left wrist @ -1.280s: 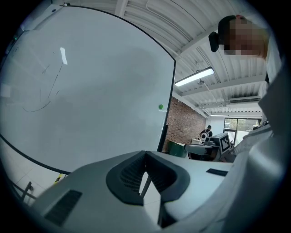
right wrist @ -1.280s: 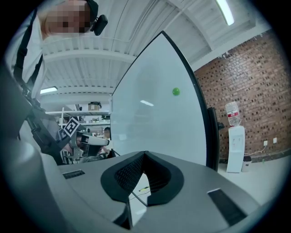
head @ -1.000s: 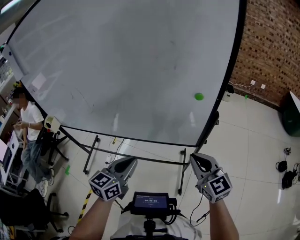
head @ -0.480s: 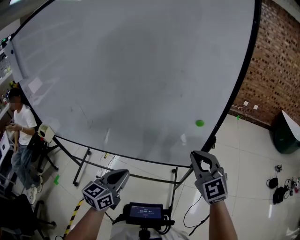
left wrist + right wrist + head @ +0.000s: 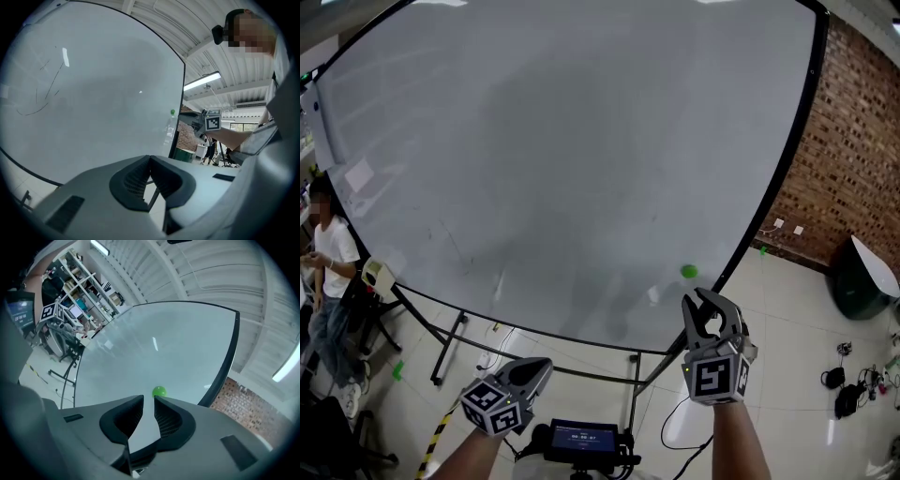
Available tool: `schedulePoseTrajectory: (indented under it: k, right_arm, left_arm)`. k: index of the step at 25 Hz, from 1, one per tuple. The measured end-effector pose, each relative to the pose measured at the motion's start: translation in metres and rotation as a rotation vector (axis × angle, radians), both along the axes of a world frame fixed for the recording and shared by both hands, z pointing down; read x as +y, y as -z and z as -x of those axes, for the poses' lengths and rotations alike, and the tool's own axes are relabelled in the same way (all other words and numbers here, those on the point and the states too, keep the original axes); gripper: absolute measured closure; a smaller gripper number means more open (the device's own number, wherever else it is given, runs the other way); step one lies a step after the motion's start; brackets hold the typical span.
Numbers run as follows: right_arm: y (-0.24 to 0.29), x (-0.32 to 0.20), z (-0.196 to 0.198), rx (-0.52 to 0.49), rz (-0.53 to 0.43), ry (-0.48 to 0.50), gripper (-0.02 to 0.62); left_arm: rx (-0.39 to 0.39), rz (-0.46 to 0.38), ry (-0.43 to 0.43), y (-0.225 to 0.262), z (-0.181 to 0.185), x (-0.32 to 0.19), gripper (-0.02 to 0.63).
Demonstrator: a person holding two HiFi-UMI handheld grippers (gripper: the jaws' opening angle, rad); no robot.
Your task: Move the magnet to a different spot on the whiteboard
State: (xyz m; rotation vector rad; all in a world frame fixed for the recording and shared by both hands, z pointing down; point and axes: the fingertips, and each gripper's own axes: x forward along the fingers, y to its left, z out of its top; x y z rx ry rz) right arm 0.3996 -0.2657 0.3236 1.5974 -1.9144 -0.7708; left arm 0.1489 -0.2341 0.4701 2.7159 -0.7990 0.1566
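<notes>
- Green magnet (image 5: pixel 688 272): stuck on the whiteboard (image 5: pixel 562 169), near its lower right corner.
- My right tool (image 5: pixel 709 305): before the whiteboard's lower right corner; its jaws have just been opening, released, nothing between them.
- My left tool (image 5: pixel 544 364): below the whiteboard's bottom edge, clenched, empty.

All three views toward whiteboard (image 5: pixel 534 141)

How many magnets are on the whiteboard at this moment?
1. The green magnet sits near the lower right corner of the whiteboard. No other magnet shows, but the board's top runs out of the head view, so one may be hidden there.
</notes>
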Motion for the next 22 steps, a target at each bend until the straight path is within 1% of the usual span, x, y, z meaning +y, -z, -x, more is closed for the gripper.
schedulePoseTrajectory:
  k: [5, 13, 17, 19, 22]
  right_arm:
    - [0.007, -0.020, 0.006, 0.103, -0.030, -0.030, 0.458]
    - [0.014, -0.033, 0.008, 0.337, -0.069, -0.076, 0.419]
    - [0.009, -0.040, 0.006, 0.407, -0.044, -0.075, 0.410]
    - [0.004, -0.046, 0.014, 0.428, -0.038, -0.077, 0.397]
    - [0.002, -0.054, 0.023, 0.468, -0.052, -0.085, 0.400]
  left_arm:
    - [-0.005, 0.007, 0.002, 0.000, 0.003, -0.013, 0.581]
    - [-0.011, 0.006, 0.006, 0.006, 0.002, -0.026, 0.581]
    - [-0.023, 0.020, 0.007, 0.002, 0.004, -0.033, 0.581]
    - [-0.026, 0.021, 0.007, 0.002, 0.012, -0.039, 0.581]
    - [-0.022, 0.010, 0.016, 0.001, 0.020, -0.051, 0.581]
